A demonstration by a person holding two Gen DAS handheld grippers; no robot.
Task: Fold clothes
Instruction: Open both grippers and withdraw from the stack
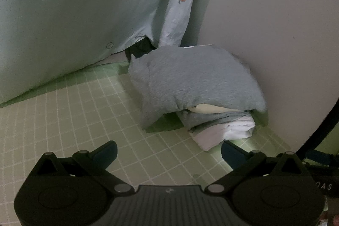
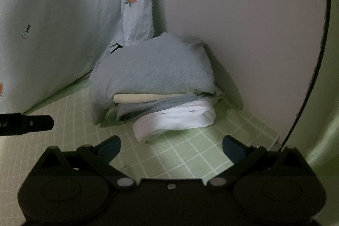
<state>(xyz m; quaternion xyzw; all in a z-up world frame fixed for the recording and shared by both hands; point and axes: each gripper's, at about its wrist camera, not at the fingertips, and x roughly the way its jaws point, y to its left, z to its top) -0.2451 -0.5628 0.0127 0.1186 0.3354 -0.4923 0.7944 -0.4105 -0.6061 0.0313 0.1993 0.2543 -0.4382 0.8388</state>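
A stack of folded clothes sits in the corner on the green grid mat. A grey-blue garment lies on top, over a cream piece, a grey piece and a white garment at the bottom. The same stack shows in the right wrist view, with the grey-blue top, cream piece and white garment. My left gripper is open and empty, just short of the stack. My right gripper is open and empty, in front of the white garment.
A pale blue sheet with carrot and strawberry prints hangs on the left, also seen in the right wrist view. A plain wall stands on the right behind the stack. The other gripper's finger shows at the left edge.
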